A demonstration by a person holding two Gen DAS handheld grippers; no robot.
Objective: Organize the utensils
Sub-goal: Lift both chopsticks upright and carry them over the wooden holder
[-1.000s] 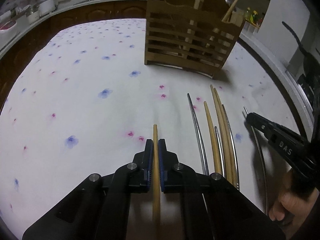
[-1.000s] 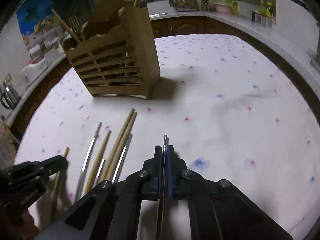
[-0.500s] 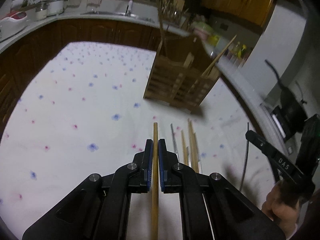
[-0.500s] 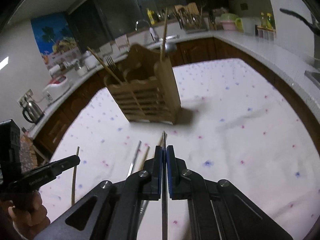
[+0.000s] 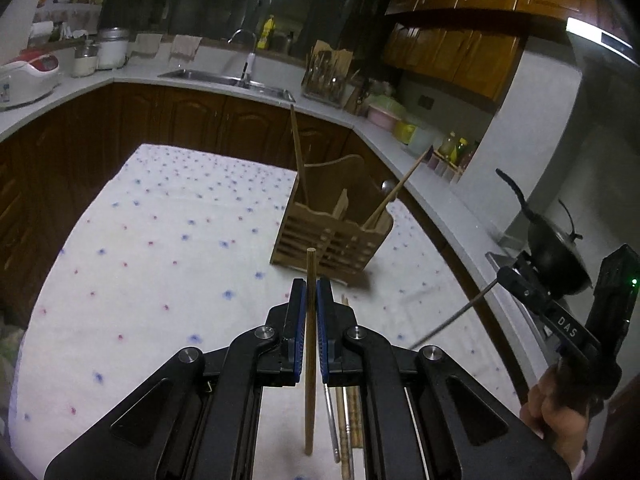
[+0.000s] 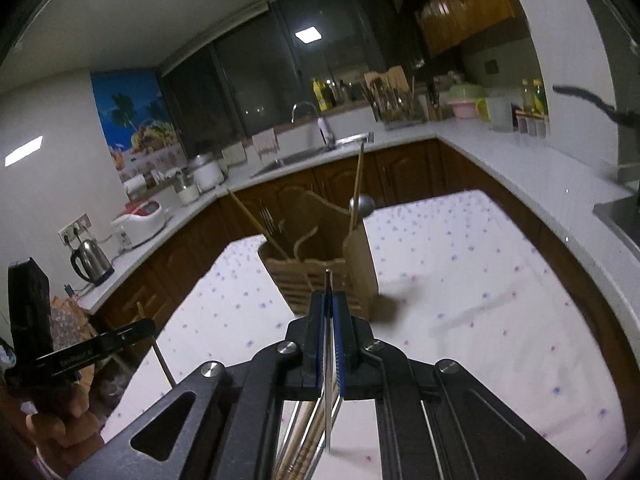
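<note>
My left gripper (image 5: 311, 286) is shut on a wooden chopstick (image 5: 309, 344), held in the air above the flowered tablecloth (image 5: 168, 264). My right gripper (image 6: 329, 300) is shut on a thin metal chopstick (image 6: 328, 360); it also shows at the right of the left wrist view, where the metal chopstick (image 5: 456, 318) slants down. The slatted wooden utensil holder (image 5: 334, 228) stands ahead of both grippers, with chopsticks and a spoon standing in it. Several wooden and metal chopsticks (image 5: 346, 416) lie on the cloth below the left gripper.
A grey counter (image 5: 448, 196) with dark wooden cabinets wraps round the table. On it are a sink (image 5: 224, 78), a rice cooker (image 5: 28, 76), a kettle (image 6: 91, 260) and a black wok (image 5: 556, 248) at the right. A hand (image 5: 556, 412) holds the right gripper.
Both grippers have risen from the cloth with their chopsticks, and the views have tipped up towards the kitchen. The holder now looks smaller and farther off.
</note>
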